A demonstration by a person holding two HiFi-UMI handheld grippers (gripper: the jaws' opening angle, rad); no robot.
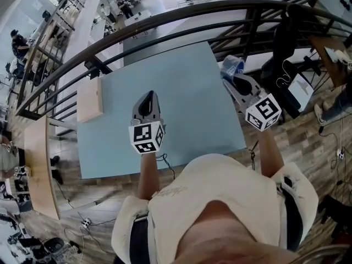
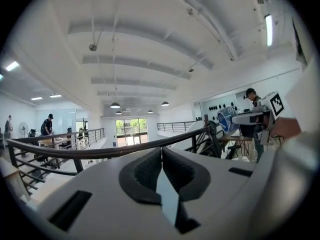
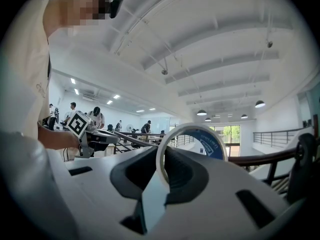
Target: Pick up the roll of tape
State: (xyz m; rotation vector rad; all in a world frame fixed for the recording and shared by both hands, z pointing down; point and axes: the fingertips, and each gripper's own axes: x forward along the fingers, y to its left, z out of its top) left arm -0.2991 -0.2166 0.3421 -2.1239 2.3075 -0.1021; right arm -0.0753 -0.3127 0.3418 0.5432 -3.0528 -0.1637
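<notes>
The roll of tape (image 1: 231, 65), white outside and blue inside, hangs in the air past the right edge of the light blue table (image 1: 181, 87). My right gripper (image 1: 235, 77) is shut on it. In the right gripper view the ring of tape (image 3: 212, 145) stands upright, its band pinched between the dark pads. My left gripper (image 1: 147, 99) hovers over the middle of the table, shut and empty; its pads (image 2: 150, 171) meet in a thin line. The left gripper view shows the tape (image 2: 226, 119) off to the right in the other gripper.
A pale wooden board (image 1: 89, 99) lies at the table's left edge. A dark curved railing (image 1: 165, 15) runs behind the table, with a lower floor beyond it. A black chair (image 1: 286, 48) and cables stand at the right. People work at desks far off.
</notes>
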